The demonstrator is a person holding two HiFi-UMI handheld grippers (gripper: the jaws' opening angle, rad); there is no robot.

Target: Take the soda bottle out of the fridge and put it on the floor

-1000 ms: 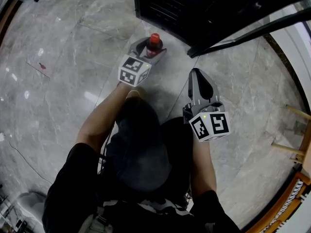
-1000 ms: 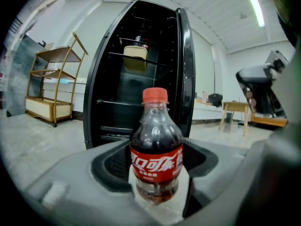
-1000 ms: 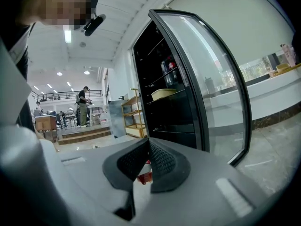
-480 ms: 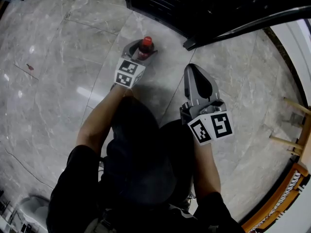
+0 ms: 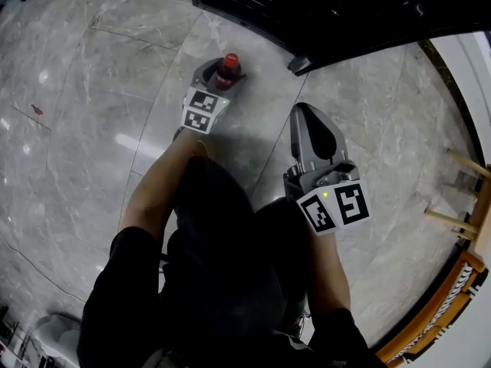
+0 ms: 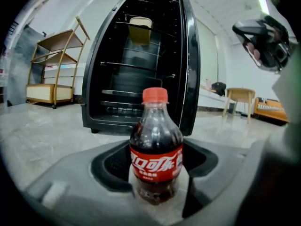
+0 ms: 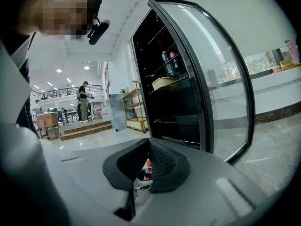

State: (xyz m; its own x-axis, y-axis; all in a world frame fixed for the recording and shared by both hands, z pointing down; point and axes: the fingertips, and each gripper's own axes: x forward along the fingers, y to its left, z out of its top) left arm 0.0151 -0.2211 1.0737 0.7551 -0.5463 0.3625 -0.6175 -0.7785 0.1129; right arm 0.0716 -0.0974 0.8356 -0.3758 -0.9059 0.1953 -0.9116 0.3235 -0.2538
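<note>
Within the left gripper (image 5: 223,74), clamped, stands a dark, red-capped, red-labelled soda bottle (image 6: 156,149); right gripper (image 5: 306,116) closed.

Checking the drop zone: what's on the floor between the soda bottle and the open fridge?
Only bare marble floor; nothing lies between the soda bottle and the fridge, as the head view and left gripper view both show.

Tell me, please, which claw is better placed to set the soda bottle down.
Left. The left claw grips the soda bottle upright, low over the floor before the open fridge. The right claw is shut, empty, off to the side.
</note>
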